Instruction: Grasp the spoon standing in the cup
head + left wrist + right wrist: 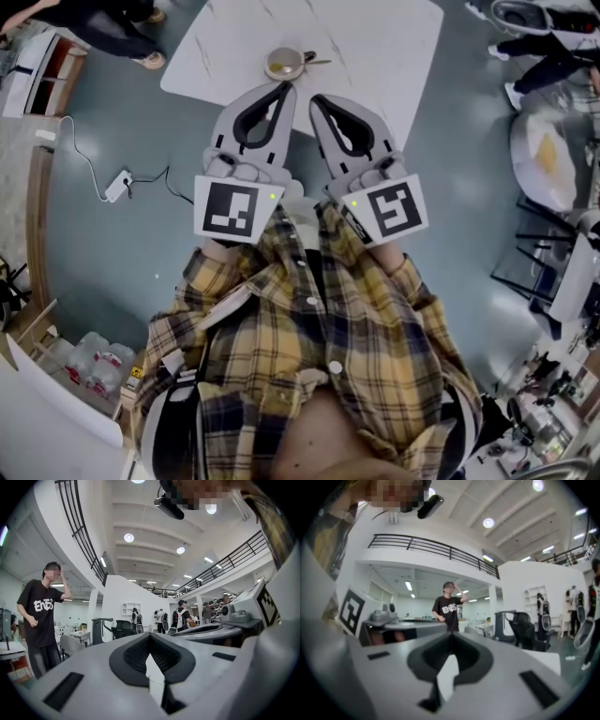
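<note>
Spoon (317, 62) leans in cup (283, 64) on white table (375, 47), long axis sideways, handle pointing right. Left gripper (285, 87) and right gripper (317, 99) both closed, empty.

The table (375, 42) is cut off by the head view's top edge. The spoon (317, 62) in the cup (283, 64) is too small to make out.

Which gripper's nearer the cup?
Left. In head view, left gripper tip sits just below the cup; right gripper tip is lower, off to its right.
</note>
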`<action>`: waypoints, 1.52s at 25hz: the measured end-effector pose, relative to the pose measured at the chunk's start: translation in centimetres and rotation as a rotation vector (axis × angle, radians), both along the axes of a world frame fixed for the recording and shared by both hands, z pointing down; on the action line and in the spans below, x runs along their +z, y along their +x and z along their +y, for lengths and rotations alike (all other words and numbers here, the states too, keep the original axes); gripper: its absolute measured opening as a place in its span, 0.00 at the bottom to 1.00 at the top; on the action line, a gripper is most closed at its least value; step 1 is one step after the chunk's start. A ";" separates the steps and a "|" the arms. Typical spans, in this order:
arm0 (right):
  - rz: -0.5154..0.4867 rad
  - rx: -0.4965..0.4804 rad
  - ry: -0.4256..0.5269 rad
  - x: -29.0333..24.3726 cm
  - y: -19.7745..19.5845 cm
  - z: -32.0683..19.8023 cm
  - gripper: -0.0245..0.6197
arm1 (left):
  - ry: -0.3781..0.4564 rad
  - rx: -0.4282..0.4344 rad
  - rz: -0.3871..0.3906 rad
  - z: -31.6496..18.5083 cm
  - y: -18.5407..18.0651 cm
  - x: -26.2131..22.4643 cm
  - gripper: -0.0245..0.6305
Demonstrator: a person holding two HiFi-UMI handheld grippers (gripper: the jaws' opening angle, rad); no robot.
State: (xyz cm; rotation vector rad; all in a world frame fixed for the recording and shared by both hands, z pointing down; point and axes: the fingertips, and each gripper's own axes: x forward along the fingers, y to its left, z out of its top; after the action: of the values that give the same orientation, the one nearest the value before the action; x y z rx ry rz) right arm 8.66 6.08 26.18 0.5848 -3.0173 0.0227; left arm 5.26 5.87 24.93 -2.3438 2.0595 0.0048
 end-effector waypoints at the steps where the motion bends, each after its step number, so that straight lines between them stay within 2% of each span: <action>1: -0.001 0.001 -0.004 0.2 0.1 -0.7 0.09 | -0.006 -0.001 0.000 -0.6 0.0 0.2 0.06; 7: 0.005 0.004 -0.028 1.1 -0.3 -3.0 0.09 | -0.036 -0.013 0.003 -2.7 -1.0 1.4 0.06; 12: 0.013 0.029 -0.042 1.5 -2.1 -5.1 0.09 | -0.036 0.011 -0.003 -5.0 -3.1 1.4 0.06; 22: 0.003 0.170 -0.065 2.2 -6.8 -12.9 0.09 | -0.037 0.144 -0.023 -13.3 -8.4 1.3 0.06; 26: 0.013 0.222 -0.074 3.5 -10.4 -15.3 0.09 | -0.047 0.195 -0.015 -15.9 -12.1 2.5 0.06; 32: 0.020 0.312 -0.099 2.7 -9.8 -18.4 0.09 | -0.071 0.304 -0.007 -19.7 -11.1 1.9 0.06; 38: 0.025 0.383 -0.119 3.4 -10.6 -19.8 0.09 | -0.083 0.383 -0.005 -21.5 -11.7 2.5 0.06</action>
State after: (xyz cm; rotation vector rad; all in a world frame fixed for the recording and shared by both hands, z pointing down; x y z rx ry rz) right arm -1.93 -13.76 29.60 1.1256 -2.8059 0.2103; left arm -6.46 -15.61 27.45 -2.7447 1.6040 -0.0807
